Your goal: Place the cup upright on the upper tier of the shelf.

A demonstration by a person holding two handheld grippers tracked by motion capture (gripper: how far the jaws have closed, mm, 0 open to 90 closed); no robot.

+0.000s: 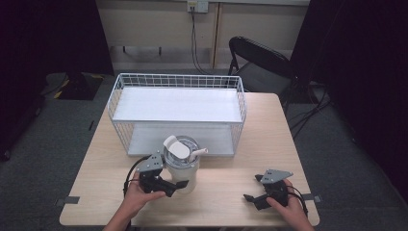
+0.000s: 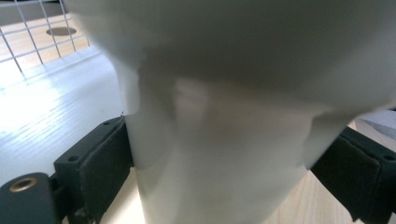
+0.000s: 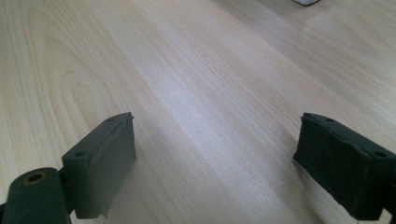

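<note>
Evidently the left hand-held gripper is clamping the white jug low on its body—keeping it upright just before the wire basket—while the right hand-held gripper is idling wide open over the tabletop.

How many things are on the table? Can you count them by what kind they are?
Tongs: 2, the left tongs around the jug and the right tongs open
Jug: 1, white with a lid
Wire basket: 1, white
Total: 4
</note>
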